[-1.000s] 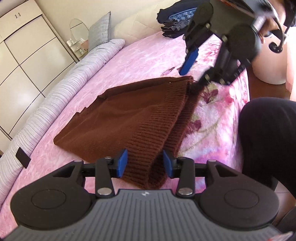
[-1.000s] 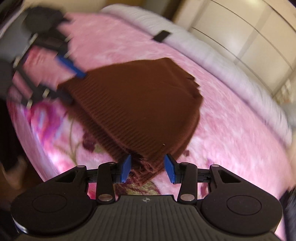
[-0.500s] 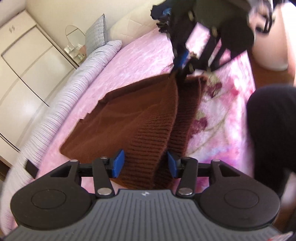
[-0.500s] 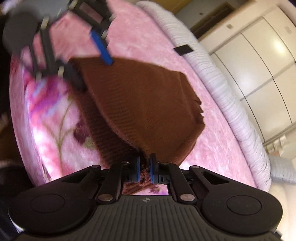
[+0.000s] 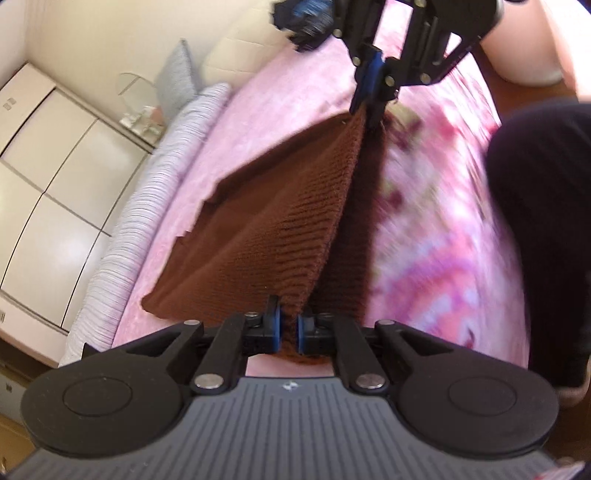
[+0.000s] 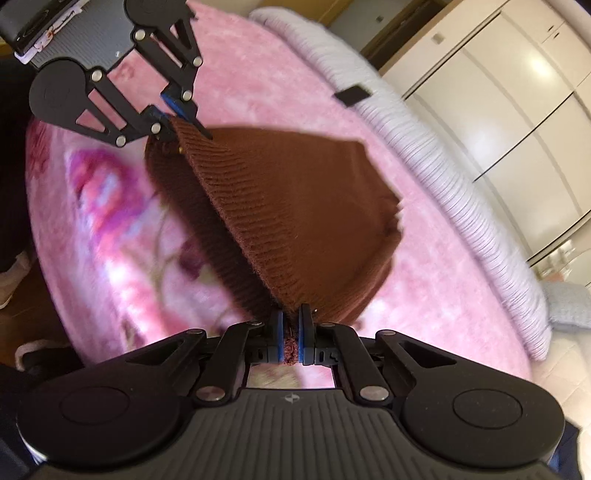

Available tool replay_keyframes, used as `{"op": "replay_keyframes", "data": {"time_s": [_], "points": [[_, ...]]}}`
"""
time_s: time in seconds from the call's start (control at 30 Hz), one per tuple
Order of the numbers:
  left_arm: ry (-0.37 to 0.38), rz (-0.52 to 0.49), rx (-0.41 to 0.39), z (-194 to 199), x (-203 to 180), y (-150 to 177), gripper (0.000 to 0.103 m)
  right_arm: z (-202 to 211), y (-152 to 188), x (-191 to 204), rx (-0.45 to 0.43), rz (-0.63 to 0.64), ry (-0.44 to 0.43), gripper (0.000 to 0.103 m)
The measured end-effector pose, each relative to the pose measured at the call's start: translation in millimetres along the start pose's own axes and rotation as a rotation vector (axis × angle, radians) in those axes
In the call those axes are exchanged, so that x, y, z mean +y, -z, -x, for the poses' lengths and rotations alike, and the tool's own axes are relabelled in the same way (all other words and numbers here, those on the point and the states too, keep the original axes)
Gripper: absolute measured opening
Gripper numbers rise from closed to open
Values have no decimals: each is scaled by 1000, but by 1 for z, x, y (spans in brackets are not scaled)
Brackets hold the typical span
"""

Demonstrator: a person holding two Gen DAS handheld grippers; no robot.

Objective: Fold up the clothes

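Note:
A brown knitted sweater (image 5: 280,221) lies on a pink floral bedspread (image 5: 436,236), its ribbed edge lifted and stretched taut between my two grippers. My left gripper (image 5: 289,325) is shut on one corner of that edge; it also shows in the right wrist view (image 6: 177,114). My right gripper (image 6: 291,328) is shut on the other corner, with brown knit between its blue pads; it also shows in the left wrist view (image 5: 373,92). The sweater (image 6: 295,206) hangs down to the bed on the far side.
A striped grey bolster (image 5: 147,206) runs along the bed's far edge beside white wardrobe doors (image 5: 44,192). A pile of dark clothes (image 5: 303,18) lies at the head of the bed. The person's dark-clothed leg (image 5: 543,229) is at the near bed edge.
My left gripper has closed on the sweater's near corner. Both grippers have lifted the ribbed edge off the bed and pulled it taut.

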State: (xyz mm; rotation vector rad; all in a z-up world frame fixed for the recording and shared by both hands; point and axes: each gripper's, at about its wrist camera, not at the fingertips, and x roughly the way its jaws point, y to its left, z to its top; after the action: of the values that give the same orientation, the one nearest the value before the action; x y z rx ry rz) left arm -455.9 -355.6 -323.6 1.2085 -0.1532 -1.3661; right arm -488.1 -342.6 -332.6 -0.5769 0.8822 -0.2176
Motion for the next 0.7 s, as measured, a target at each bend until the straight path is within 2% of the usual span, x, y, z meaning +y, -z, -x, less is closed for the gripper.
{"op": "replay_keyframes", "data": {"time_s": [0.13, 0.23, 0.33, 0.4, 0.57, 0.7], "points": [[33, 23, -17, 9, 9, 7, 18, -6, 0, 2, 3, 19, 14, 6], [58, 41, -31, 16, 16, 13, 30, -1, 2, 0, 10, 31, 25, 6], [83, 58, -44, 23, 22, 18, 41, 4, 3, 2, 41, 27, 39, 19], [100, 70, -52, 27, 27, 22, 42, 12, 6, 3, 46, 17, 43, 20], [75, 6, -24, 27, 27, 36, 43, 24, 5, 10, 17, 18, 38, 39], [57, -44, -45, 23, 25, 41, 43, 17, 1, 22, 26, 65, 27, 40]]}}
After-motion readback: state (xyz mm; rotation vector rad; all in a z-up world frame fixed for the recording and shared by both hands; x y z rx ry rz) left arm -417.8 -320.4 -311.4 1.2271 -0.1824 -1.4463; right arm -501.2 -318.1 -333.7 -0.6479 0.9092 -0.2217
